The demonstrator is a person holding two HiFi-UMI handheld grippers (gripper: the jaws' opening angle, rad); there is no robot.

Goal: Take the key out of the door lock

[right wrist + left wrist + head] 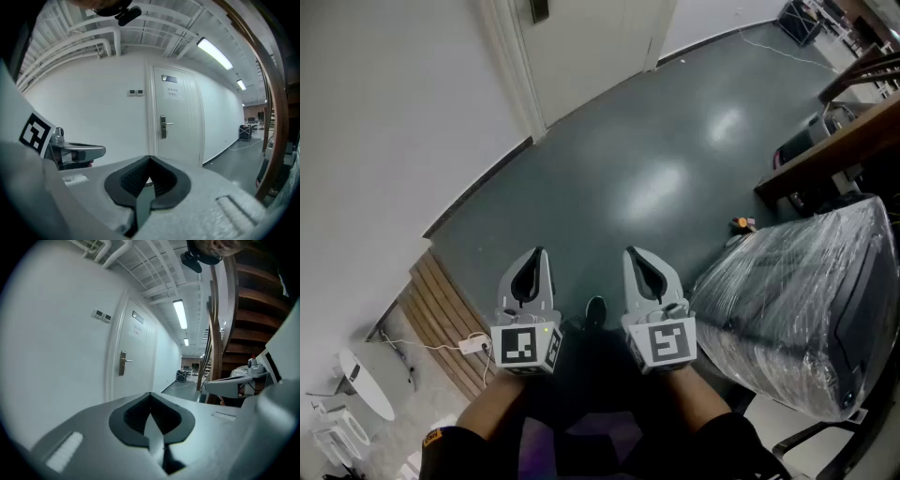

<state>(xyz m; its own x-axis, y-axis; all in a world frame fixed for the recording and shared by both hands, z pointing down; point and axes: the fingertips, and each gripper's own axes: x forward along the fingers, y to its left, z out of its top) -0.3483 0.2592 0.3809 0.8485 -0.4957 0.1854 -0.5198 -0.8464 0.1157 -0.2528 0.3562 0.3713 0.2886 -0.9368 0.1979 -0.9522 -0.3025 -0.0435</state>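
Key too small to make out. The door (pixel 176 117) with its handle (pixel 163 127) stands well ahead in both gripper views; the head view shows only its foot. Left gripper (pixel 534 267) and right gripper (pixel 639 265), both clenched and empty, hover over a glossy grey floor (pixel 675 159), near a plastic-wrapped bundle (pixel 806 300).

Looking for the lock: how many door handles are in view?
1: the handle sits at the left edge of the white door ahead. Others farther off may be too small to see.
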